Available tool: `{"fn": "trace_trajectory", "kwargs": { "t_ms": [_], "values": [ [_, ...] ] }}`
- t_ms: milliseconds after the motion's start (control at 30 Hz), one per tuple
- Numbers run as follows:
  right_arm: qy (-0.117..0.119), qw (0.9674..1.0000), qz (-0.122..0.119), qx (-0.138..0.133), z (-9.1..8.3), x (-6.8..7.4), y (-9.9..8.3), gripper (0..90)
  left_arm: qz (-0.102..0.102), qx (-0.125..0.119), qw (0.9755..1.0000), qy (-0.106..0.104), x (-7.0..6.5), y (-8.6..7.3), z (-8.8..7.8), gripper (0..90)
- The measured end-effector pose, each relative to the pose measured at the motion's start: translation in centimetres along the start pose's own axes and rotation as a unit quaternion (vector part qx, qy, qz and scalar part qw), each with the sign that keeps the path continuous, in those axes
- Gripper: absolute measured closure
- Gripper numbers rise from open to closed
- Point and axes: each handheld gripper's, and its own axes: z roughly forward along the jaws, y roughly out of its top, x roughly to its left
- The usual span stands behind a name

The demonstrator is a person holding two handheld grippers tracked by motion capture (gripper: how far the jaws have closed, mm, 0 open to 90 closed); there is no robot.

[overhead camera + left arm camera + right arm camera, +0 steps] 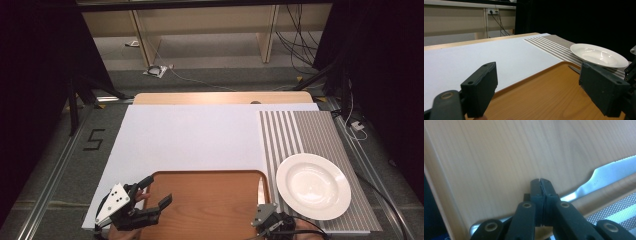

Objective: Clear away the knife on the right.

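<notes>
A wooden tray [210, 200] [544, 95] [499, 157] lies at the table's near edge. A table knife [261, 190] [574, 69] [609, 172] rests along the tray's right side, blade pointing away. My right gripper [264, 207] [540, 180] is shut just above the knife's handle, its jaws pressed together with nothing between them. My left gripper [159, 190] [536, 85] is open over the tray's left part, with nothing between its fingers. A white plate [313, 186] [599, 55] stands empty on the striped mat [310, 132] to the right of the tray.
A pale sheet [190, 140] [486, 57] covers the table beyond the tray. The mat [619, 212] borders the tray's right rim. Past the far table edge there are floor cables and shelving.
</notes>
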Motion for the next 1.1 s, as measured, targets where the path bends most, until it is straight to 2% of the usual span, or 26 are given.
{"fn": "trace_trajectory", "kwargs": {
  "t_ms": [333,433,500,600,667,833,933,1000,1100],
  "values": [
    [0.002,0.9999,0.015,-0.003,-0.2,-0.6,-0.6,88.8,0.0,0.001,1.0,0.0,0.0,0.0,0.0,15.3],
    [0.004,0.9998,0.018,-0.009,-0.2,-0.7,-0.6,82.9,0.0,0.001,1.0,0.0,0.0,0.0,0.0,15.3],
    [0.008,0.9994,0.025,-0.021,-0.3,-0.9,-0.7,71.4,0.0,0.001,1.0,-0.001,0.0,0.0,0.0,15.4],
    [0.002,0.9973,0.033,-0.066,-0.8,-1.3,-0.9,66.3,0.001,0.001,1.0,0.0,0.0,0.0,0.0,15.3],
    [-0.011,0.9937,0.044,-0.102,-1.3,-1.6,-0.9,60.2,0.001,0.001,1.0,0.0,0.0,0.0,0.0,15.3],
    [-0.038,0.981,0.074,-0.175,-2.5,-2.2,-1.1,49.5,0.0,0.002,1.0,-0.001,0.0,0.0,0.0,15.3],
    [-0.034,0.9739,0.095,-0.203,-2.9,-2.7,-1.4,44.6,0.0,0.002,1.0,-0.002,-0.1,0.0,0.0,15.3],
    [-0.04,0.968,0.108,-0.223,-3.1,-3.0,-1.6,39.9,0.001,0.003,1.0,-0.002,0.0,0.0,0.0,15.4],
    [-0.037,0.9595,0.125,-0.25,-3.5,-3.4,-1.9,34.7,-0.001,0.003,1.0,-0.003,-0.1,0.0,0.1,15.3]
  ]
}}
